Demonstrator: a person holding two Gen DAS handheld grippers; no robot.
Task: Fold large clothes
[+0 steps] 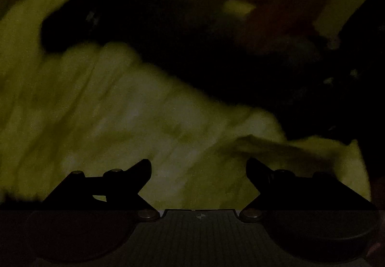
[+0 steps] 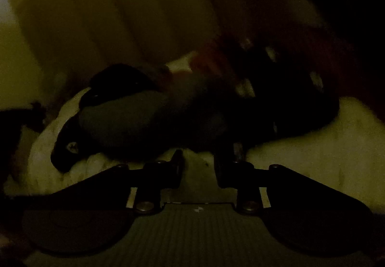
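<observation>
Left wrist view
- Left gripper (image 1: 198, 167): jaws stand wide apart, with nothing between them; only cloth shows below the gap.
- Pale cloth (image 1: 120, 108): a yellowish, creased sheet-like spread fills the lower and left part of the view; whether it is the clothing or bedding under it I cannot tell in this dim, blurred picture.
- Dark garment (image 1: 168, 46): a black, shapeless mass lies across the pale cloth, running from upper left toward the right.
- Raised fold (image 1: 276, 144): a rumpled ridge of the pale cloth, just beyond the right finger.

Right wrist view
- Right gripper (image 2: 199, 158): jaws part-way apart, a narrow gap, nothing pinched; pale cloth shows through it.
- Dark garment (image 2: 149, 120): a bunched, dark grey-to-black heap lying just beyond the fingertips on pale cloth (image 2: 324, 146).

Handling
- Feel: judged soft, limp and light; it will sag and drag, not hold shape.
- Where to hold: an outer edge or corner of the heap, one gripper at each end, pinching a single layer rather than the bunched middle.
</observation>
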